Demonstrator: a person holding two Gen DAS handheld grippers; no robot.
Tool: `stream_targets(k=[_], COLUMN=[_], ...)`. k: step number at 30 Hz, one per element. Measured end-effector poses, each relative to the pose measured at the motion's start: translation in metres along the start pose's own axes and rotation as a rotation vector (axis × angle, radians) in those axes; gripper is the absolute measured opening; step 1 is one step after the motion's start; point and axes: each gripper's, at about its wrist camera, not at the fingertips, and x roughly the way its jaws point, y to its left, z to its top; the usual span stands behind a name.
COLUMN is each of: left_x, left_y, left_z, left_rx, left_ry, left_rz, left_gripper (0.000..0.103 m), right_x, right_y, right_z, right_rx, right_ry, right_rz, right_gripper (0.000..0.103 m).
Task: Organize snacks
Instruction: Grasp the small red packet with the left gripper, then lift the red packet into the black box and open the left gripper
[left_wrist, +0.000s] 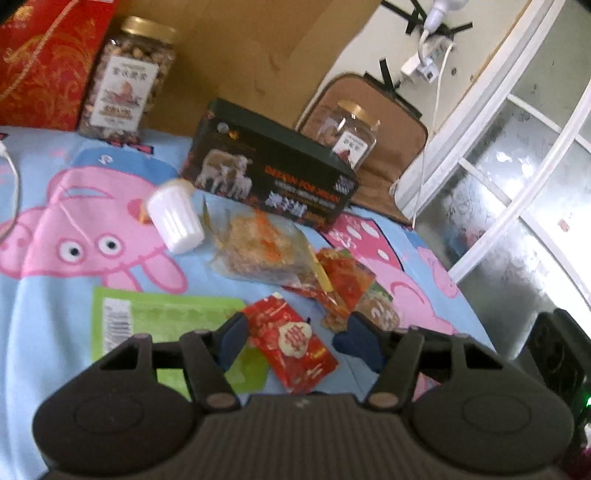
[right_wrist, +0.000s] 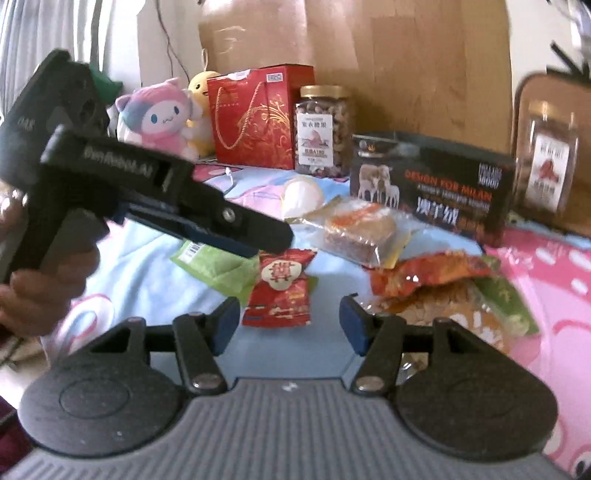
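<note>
**Left wrist view: both grippers open over the snacks**

We hold the left gripper (left_wrist: 291, 338) with jaws wide apart, straddling a red packet (left_wrist: 293, 341) without gripping it. Our right gripper (right_wrist: 288, 319) is likewise spread and empty, just short of that packet (right_wrist: 282, 286). A green pouch (left_wrist: 162, 317) touches it. Clear bag (left_wrist: 258, 245), cup (left_wrist: 175, 218) and dark box (left_wrist: 273, 173) lie farther back on the blanket (left_wrist: 44, 325).

place: home bedroom; cartoon bedsheet (left_wrist: 44, 314); plush toys (right_wrist: 159, 114); window (left_wrist: 517, 155)
</note>
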Motion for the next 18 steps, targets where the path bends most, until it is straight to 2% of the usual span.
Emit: stream_targets(k=[1, 2, 3, 4, 10, 14, 18], left_x=[0.003, 0.007, 0.011, 0.013, 0.001, -0.007, 0.007], left_y=[-0.001, -0.002, -0.002, -0.001, -0.013, -0.032, -0.046], left_z=[-0.002, -0.004, -0.007, -0.009, 0.002, 0.034, 0.078], left_rx=[0.003, 0.007, 0.007, 0.004, 0.052, 0.146, 0.232], left_ry=[0.012, 0.028, 0.046, 0.048, -0.001, -0.078, -0.135], left_rz=[0.001, 0.003, 0.000, 0.001, -0.006, 0.002, 0.029], left_gripper=[0.051, 0.040, 0.035, 0.036, 0.036, 0.035, 0.034], right_x=[-0.001, 0.001, 0.004, 0.005, -0.004, -0.013, -0.001], right_y=[0.002, 0.002, 0.003, 0.004, 0.000, -0.008, -0.027], right_z=[-0.001, -0.002, -0.002, -0.003, -0.001, 0.023, 0.056], right_rx=[0.008, 0.014, 0.016, 0.016, 0.039, 0.041, 0.064], right_ry=[0.006, 0.015, 0.029, 0.042, -0.025, -0.134, -0.202], right_rz=[0.011, 0.025, 0.044, 0.056, 0.068, 0.048, -0.010], right_gripper=[0.059, 0.053, 0.029, 0.021, 0.017, 0.017, 0.016])
